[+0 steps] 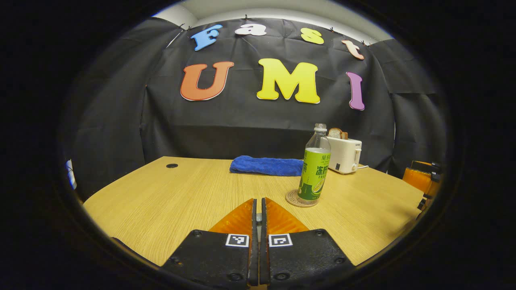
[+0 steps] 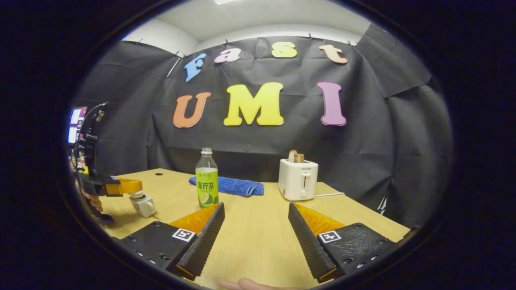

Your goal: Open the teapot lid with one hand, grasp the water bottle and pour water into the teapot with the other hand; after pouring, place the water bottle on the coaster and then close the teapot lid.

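Observation:
A clear water bottle with a green label stands upright on a round coaster right of the table's middle. My left gripper is shut low over the table, with a sliver of grey metal between its fingers. In the right gripper view that left gripper is at the left, shut on the top of a small silvery teapot lid hanging just above the table. My right gripper is open and empty, some way short of the bottle. It also appears as the right gripper at the table's right edge.
A folded blue towel lies at the back of the wooden table. A white toaster with a slice of bread stands at the back right, its cord trailing right. A fingertip shows at the bottom of the right gripper view.

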Action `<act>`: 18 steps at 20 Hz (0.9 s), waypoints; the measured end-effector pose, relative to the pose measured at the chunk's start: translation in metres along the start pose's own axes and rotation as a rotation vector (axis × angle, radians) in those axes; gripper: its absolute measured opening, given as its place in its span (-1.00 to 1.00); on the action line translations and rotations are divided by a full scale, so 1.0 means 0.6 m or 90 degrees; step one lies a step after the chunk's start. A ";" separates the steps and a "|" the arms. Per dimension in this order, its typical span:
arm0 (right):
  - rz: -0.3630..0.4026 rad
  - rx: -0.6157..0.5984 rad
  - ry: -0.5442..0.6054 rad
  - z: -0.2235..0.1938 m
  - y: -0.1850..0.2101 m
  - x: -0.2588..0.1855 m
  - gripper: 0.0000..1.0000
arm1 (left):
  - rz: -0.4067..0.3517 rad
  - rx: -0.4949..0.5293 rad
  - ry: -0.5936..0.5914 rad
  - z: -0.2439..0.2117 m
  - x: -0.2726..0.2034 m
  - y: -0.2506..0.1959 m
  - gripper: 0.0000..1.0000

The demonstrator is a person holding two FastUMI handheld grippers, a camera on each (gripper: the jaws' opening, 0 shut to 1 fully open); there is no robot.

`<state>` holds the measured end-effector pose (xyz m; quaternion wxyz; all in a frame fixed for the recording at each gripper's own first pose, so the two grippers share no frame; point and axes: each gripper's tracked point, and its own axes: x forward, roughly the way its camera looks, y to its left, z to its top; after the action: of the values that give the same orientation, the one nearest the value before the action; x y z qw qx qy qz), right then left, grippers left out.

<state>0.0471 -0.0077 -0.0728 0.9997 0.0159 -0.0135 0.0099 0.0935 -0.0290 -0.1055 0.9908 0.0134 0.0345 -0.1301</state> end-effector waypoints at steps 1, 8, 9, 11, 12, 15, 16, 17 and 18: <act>-0.001 0.009 0.002 -0.006 -0.001 0.001 0.89 | 0.012 0.015 -0.004 0.004 0.003 0.002 -0.92; 0.003 0.037 0.028 -0.025 0.000 0.009 0.89 | 0.032 0.036 -0.005 0.000 0.015 0.011 -0.91; 0.003 0.035 0.025 -0.024 0.001 0.007 0.89 | 0.035 0.037 -0.006 0.000 0.017 0.013 -0.91; 0.005 0.032 0.020 -0.021 0.003 0.005 0.94 | 0.048 0.036 -0.006 -0.003 0.022 0.017 -0.90; 0.006 0.031 0.019 -0.020 0.004 0.005 0.94 | 0.052 0.033 0.000 -0.007 0.028 0.018 -0.91; 0.006 0.028 0.020 -0.021 0.002 0.004 0.89 | 0.059 0.025 -0.006 -0.008 0.034 0.018 -0.90; 0.006 0.029 0.019 -0.020 0.002 0.005 0.89 | 0.060 0.022 0.002 -0.014 0.035 0.015 -0.89; 0.005 0.030 0.019 -0.020 0.001 0.005 0.89 | 0.068 0.023 0.000 -0.014 0.033 0.016 -0.87; 0.004 0.032 0.023 -0.021 0.000 0.006 0.89 | 0.072 0.026 0.005 -0.016 0.032 0.017 -0.84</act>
<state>0.0513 -0.0071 -0.0851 0.9991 0.0406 0.0045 0.0140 0.1139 -0.0239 -0.1165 0.9960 0.0362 0.0350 -0.0741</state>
